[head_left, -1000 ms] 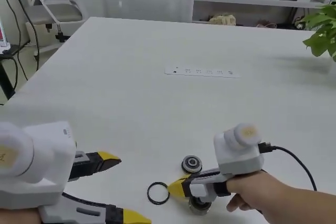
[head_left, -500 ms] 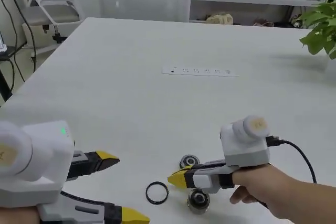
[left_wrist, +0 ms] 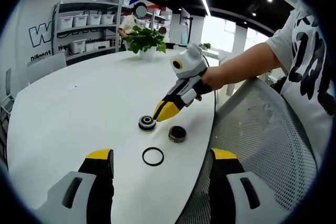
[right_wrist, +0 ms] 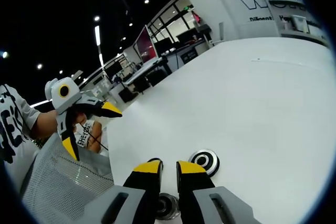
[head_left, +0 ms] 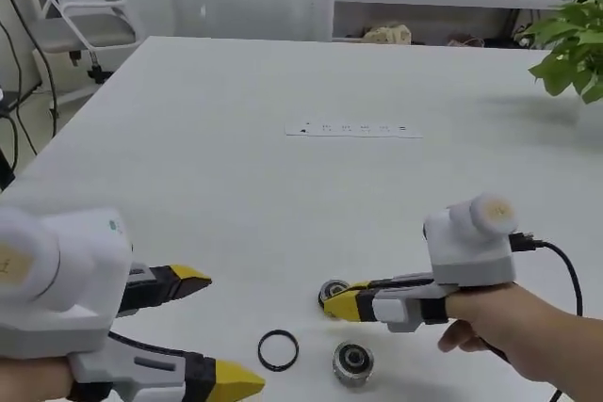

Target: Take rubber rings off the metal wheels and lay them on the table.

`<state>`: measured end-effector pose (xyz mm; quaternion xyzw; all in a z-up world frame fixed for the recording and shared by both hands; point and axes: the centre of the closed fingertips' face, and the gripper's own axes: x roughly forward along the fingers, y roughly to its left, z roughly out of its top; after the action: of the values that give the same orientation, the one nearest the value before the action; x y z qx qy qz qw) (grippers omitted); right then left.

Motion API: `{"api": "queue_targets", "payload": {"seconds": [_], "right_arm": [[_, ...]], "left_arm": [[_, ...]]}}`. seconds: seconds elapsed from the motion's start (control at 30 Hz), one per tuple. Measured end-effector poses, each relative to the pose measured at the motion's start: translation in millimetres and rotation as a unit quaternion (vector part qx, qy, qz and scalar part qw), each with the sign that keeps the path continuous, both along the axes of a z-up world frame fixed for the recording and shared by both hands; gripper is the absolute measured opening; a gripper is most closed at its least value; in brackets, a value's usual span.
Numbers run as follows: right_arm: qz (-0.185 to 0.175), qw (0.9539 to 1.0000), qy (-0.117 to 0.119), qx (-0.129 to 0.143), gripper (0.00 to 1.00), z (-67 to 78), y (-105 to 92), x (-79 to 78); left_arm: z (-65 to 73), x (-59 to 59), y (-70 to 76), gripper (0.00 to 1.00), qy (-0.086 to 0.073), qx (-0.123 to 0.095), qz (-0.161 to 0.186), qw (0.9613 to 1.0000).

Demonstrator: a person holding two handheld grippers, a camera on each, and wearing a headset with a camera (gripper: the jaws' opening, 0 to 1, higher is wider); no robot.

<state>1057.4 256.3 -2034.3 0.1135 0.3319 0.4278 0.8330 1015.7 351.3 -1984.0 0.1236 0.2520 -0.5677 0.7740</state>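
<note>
One ring [head_left: 279,349] off, on counter [head_left: 283,185].
R gripper [head_left: 332,300] pressed together by wheel [left_wrist: 147,123], L gripper [head_left: 226,331] spread: pinch rubber edge only.

The left tool [head_left: 215,329] hovers low over the bench just left of the black ring [head_left: 279,349], its yellow-tipped jaws spread wide and gripping nothing. The right tool [head_left: 334,299] lies nearly level just beyond and to the right of that ring, tips pointing left, jaws drawn together to a thin slit and empty. The right hand [head_left: 490,327] wraps its handle, with the bare forearm reaching in from the right of the ring.
</note>
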Motion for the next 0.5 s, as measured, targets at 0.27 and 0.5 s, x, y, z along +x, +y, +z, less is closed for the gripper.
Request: {"api": "queue_targets", "payload": {"seconds": [0.27, 0.5], "right_arm": [[-0.01, 0.9998, -0.012, -0.009, 0.09, 3.2, -13.0, 5.1], [-0.006, 0.9995, -0.018, -0.027, 0.1, -0.2, -19.6, 5.0]], "left_arm": [[1.7, 11.2, -3.1, 0.71, 0.0, -0.001, 0.001, 1.0], [3.7, 18.9, -7.8, 0.71, 0.0, -0.003, 0.0, 1.0]]}}
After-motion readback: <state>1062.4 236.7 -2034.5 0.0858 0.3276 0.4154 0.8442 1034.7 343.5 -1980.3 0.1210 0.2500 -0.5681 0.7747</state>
